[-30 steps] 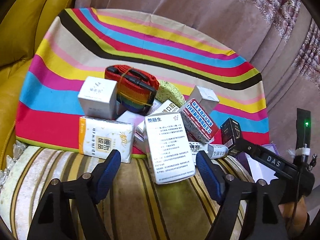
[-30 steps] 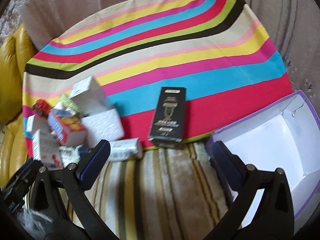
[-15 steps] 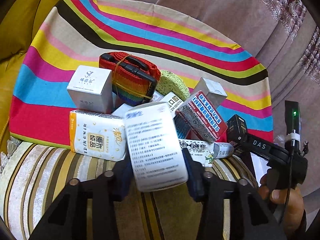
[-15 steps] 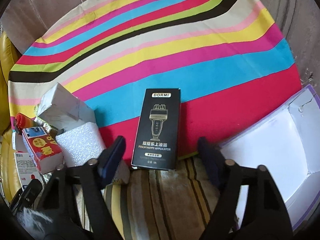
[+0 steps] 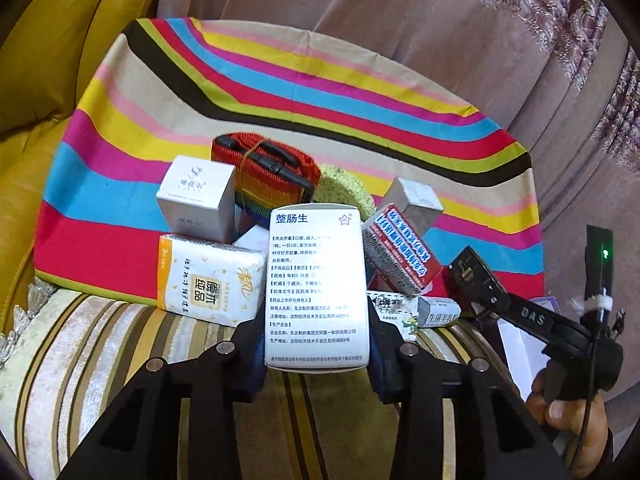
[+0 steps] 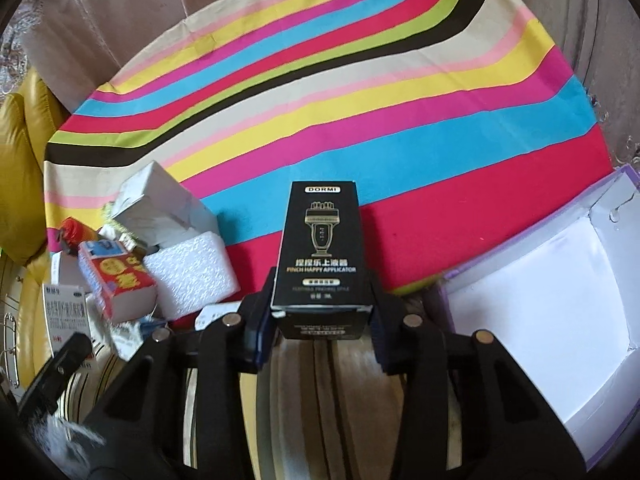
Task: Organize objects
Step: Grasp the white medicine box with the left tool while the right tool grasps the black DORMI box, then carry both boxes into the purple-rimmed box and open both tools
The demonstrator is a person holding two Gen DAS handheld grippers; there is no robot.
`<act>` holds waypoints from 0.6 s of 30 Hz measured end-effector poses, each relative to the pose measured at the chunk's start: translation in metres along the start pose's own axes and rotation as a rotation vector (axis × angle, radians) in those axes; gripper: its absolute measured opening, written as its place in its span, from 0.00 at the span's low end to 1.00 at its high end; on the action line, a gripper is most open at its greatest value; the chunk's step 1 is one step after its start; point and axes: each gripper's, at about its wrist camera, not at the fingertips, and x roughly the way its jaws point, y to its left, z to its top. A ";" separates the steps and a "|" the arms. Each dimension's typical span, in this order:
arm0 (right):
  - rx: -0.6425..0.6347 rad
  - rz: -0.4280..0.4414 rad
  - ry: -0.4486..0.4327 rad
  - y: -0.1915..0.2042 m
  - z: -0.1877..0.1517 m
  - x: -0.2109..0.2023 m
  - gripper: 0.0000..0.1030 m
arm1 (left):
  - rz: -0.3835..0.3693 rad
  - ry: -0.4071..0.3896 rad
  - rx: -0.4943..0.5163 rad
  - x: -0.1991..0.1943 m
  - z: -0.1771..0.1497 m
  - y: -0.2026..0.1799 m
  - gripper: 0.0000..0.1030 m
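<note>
both grippers are in the pick-up step of the tidying job. the left gripper [image 5: 316, 354] is closing its jaws on a white cardboard medicine box with blue chinese print [image 5: 316, 284], and its blue pads are pressing the box's 2 long sides near the bottom end. the right gripper [image 6: 320, 320] is closing too, its pads sitting against the sides of a tall black cardboard box with gold applicator artwork [image 6: 322, 256], which is standing at the front edge of the rainbow-striped cloth [image 6: 360, 128].

judging by the layout, each box is probably heading for the open purple-edged white carton [image 6: 540, 300] lying just right of the black box. the next move seems to call for a straight lift before swinging over, since the white box is leaning among a crowded pile: a wrapped white tissue pack [image 5: 208, 280], a red and white carton [image 5: 400, 256] and a rainbow woven strap [image 5: 268, 176].

everything is resting on a beige striped plush cushion [image 5: 100, 352], with a mustard leather sofa [image 5: 60, 40] and a mauve curtain [image 5: 400, 20] behind.
</note>
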 end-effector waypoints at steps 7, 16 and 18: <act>0.018 0.017 -0.021 -0.012 -0.009 -0.020 0.42 | -0.017 -0.035 0.045 -0.016 -0.006 -0.017 0.40; 0.070 -0.013 -0.063 -0.044 -0.028 -0.053 0.42 | -0.081 -0.043 0.148 -0.018 -0.010 -0.057 0.40; 0.088 -0.022 -0.063 -0.053 -0.033 -0.058 0.42 | -0.102 -0.025 0.166 -0.013 -0.010 -0.065 0.40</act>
